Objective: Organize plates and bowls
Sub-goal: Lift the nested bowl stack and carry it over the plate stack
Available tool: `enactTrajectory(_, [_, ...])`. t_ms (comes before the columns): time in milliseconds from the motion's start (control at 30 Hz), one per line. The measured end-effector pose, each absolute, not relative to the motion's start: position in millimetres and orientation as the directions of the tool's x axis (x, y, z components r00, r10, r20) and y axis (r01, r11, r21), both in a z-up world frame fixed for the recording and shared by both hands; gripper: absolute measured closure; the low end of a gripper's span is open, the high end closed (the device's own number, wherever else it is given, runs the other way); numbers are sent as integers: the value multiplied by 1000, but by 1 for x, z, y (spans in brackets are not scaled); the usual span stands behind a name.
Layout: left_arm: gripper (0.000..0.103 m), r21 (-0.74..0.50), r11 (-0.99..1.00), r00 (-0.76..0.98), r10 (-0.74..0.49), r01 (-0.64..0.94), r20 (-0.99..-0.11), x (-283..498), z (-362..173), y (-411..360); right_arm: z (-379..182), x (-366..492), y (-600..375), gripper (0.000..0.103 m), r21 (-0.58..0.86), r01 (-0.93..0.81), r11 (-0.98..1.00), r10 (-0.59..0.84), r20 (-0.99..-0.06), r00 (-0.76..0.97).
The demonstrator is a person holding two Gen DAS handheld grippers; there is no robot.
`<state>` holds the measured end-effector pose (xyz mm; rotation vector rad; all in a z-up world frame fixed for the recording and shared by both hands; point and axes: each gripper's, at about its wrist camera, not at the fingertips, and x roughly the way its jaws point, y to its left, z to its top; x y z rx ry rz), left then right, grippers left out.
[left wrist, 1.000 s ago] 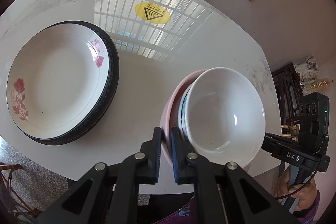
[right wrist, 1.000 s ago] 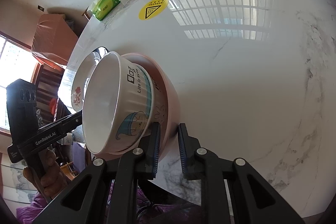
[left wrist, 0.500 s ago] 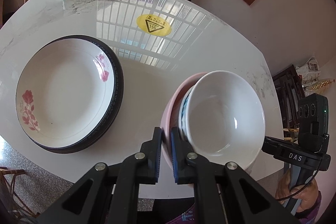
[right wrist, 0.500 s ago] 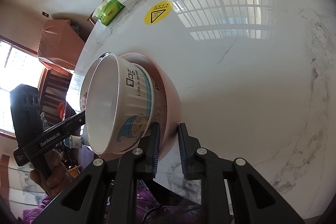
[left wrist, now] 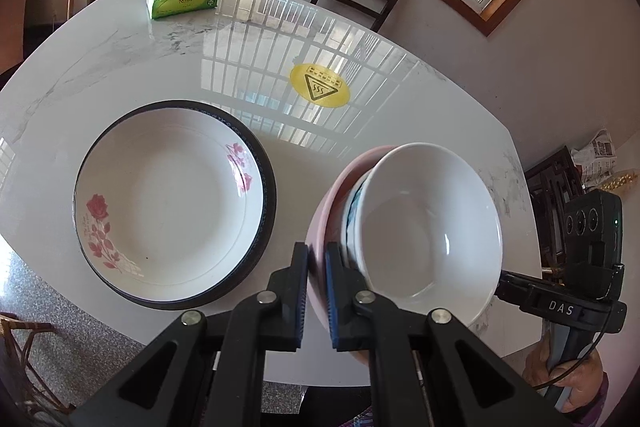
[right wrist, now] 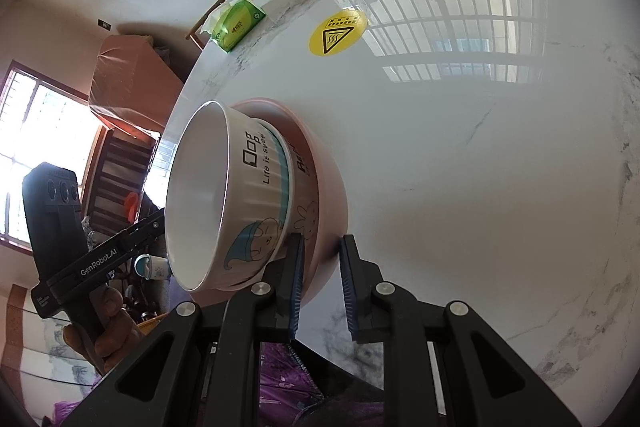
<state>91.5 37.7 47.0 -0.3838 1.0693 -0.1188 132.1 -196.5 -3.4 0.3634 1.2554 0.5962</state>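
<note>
Pink bowl [left wrist: 320, 227] holds white bowl [left wrist: 432, 223] | left gripper [left wrist: 316, 291], right gripper [right wrist: 322, 287] clamp its rim

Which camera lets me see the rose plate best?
The left wrist view. It looks down on the rose plate, showing its whole white face, the pink roses and the dark plate stacked under it on the table. In the right wrist view the stacked bowls fill that side and the rose plate is not visible.

Black angular left gripper [left wrist: 316, 291] and right gripper [right wrist: 322, 287], blue ribbed jaws, silver screws.
</note>
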Motion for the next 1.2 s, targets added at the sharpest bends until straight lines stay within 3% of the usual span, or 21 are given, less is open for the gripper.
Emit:
enactTrajectory(567, [96,-358,916,544,-210,-180,-812,83,78,105,16,145,-137,84,593,-293,750,649,-745,155])
enactTrajectory(1200, [97,-360,890,561,-152,-280,-814,81,70,175,8,169,-61,84,618,-339,709,678,-730,89])
